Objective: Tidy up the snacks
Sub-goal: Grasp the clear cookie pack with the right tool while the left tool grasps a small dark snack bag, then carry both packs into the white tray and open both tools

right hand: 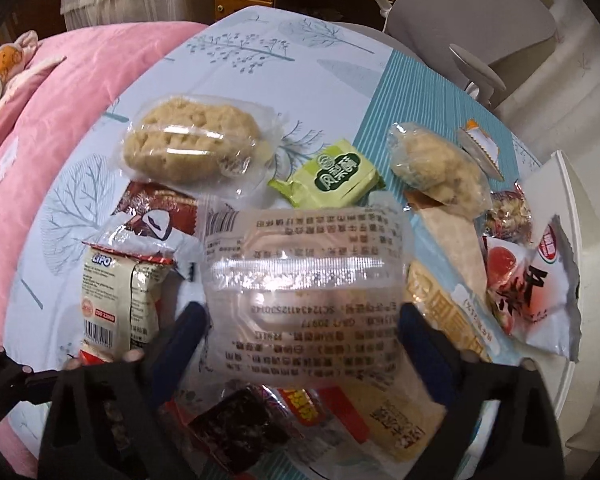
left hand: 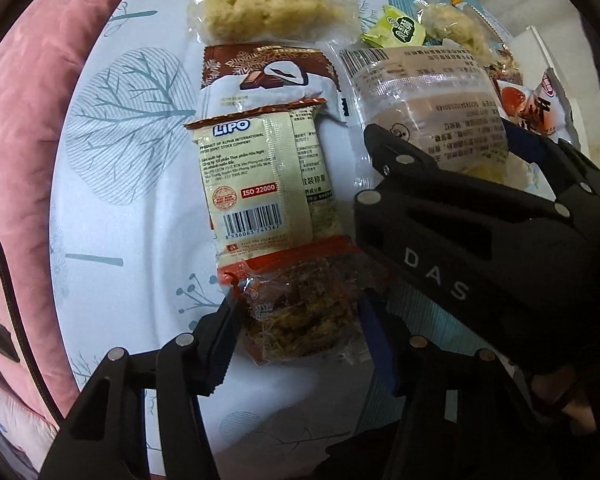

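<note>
Two fisheye views cover one table spread with a pale tree-print cloth (left hand: pixel 140 208). Only the left wrist view shows the left gripper (left hand: pixel 296 344), its blue-padded jaws closing in on a clear packet of brown shredded snack (left hand: pixel 300 316); whether the pads press yet cannot be told. This packet lies just below the cream LIPO biscuit packet (left hand: pixel 260 176). Only the right wrist view shows a white tray rim (right hand: pixel 572 208) right of LIPO. The right gripper (right hand: pixel 300 332) stands released, straddling a clear printed wrapper (right hand: pixel 304 264). Bare cloth remains left of LIPO, toward the pink quilt (left hand: pixel 28 120).
</note>
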`<state>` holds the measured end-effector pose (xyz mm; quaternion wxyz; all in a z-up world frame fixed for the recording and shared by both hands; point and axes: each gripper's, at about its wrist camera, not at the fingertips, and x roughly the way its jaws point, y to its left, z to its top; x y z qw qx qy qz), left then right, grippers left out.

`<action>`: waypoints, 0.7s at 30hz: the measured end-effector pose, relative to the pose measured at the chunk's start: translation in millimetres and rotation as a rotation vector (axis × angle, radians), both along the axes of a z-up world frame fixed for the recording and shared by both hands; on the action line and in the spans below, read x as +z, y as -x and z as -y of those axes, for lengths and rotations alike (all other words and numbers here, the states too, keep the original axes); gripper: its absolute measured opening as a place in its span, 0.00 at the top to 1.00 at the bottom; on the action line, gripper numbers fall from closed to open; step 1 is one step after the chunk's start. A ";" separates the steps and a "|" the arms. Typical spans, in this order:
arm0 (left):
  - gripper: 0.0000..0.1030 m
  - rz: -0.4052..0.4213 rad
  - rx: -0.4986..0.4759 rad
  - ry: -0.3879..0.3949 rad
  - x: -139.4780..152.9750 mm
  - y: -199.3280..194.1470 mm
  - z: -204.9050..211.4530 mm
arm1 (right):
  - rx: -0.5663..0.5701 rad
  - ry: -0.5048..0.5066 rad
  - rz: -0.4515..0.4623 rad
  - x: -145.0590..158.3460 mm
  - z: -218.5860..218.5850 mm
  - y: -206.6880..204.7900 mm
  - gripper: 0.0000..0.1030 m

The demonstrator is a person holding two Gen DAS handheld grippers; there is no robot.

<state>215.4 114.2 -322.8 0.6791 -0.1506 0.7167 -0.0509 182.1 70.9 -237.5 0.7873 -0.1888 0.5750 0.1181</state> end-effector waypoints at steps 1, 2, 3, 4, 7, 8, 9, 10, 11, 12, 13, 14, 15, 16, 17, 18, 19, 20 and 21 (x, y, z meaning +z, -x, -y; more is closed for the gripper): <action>0.46 0.000 -0.003 0.008 -1.3 -0.9 -1.8 | 0.000 0.006 -0.001 0.3 -1.5 0.5 0.18; 0.46 -0.001 -0.005 0.014 -0.4 0.5 -4.5 | -0.001 0.003 -0.005 1.1 -1.3 0.3 0.21; 0.46 -0.002 -0.009 0.019 -1.4 -1.0 -6.4 | -0.004 -0.001 -0.009 2.0 -0.6 0.2 0.22; 0.46 -0.003 -0.011 0.017 -1.4 -0.7 -7.3 | -0.007 -0.003 -0.017 2.7 0.0 -0.4 0.23; 0.46 0.010 -0.005 0.012 2.2 3.7 -15.6 | -0.022 -0.011 -0.040 5.2 0.6 -1.4 0.25; 0.46 0.020 0.000 0.007 4.4 4.1 -19.4 | -0.030 -0.021 -0.049 6.6 1.7 -1.3 0.26; 0.46 0.028 0.002 0.004 7.4 6.7 -23.8 | -0.039 -0.030 -0.055 8.2 2.4 -1.0 0.26; 0.46 0.033 0.004 0.002 9.0 8.5 -27.1 | -0.049 -0.042 -0.063 10.4 4.1 -0.2 0.26; 0.46 0.037 0.004 -0.002 10.9 9.9 -28.7 | -0.059 -0.054 -0.071 13.2 6.3 1.4 0.26; 0.46 0.042 0.005 -0.007 13.0 11.0 -31.1 | -0.066 -0.063 -0.078 15.3 7.6 3.1 0.26; 0.46 0.050 0.008 -0.001 17.2 16.7 -34.1 | -0.076 -0.078 -0.089 18.5 10.9 5.8 0.26; 0.46 0.059 0.012 0.005 19.4 18.1 -35.9 | -0.082 -0.087 -0.097 20.5 13.5 7.5 0.26; 0.46 0.073 0.019 0.010 22.8 19.7 -38.3 | -0.089 -0.100 -0.104 23.7 17.3 10.3 0.26; 0.46 0.083 0.025 0.012 27.4 22.3 -40.3 | -0.091 -0.108 -0.106 25.9 19.3 12.6 0.26; 0.46 0.098 0.033 0.014 32.1 24.6 -41.8 | -0.094 -0.122 -0.106 30.0 23.6 15.9 0.26; 0.46 0.111 0.036 0.018 37.5 29.9 -41.8 | -0.097 -0.135 -0.103 34.4 28.4 19.4 0.26; 0.46 0.128 0.042 0.020 42.9 32.6 -41.2 | -0.100 -0.146 -0.100 38.0 33.2 22.4 0.26; 0.46 0.144 0.048 0.021 50.0 38.0 -40.6 | -0.103 -0.158 -0.097 41.7 37.6 25.2 0.26; 0.46 0.167 0.053 0.022 55.7 41.5 -38.5 | -0.105 -0.177 -0.094 46.4 43.7 28.9 0.25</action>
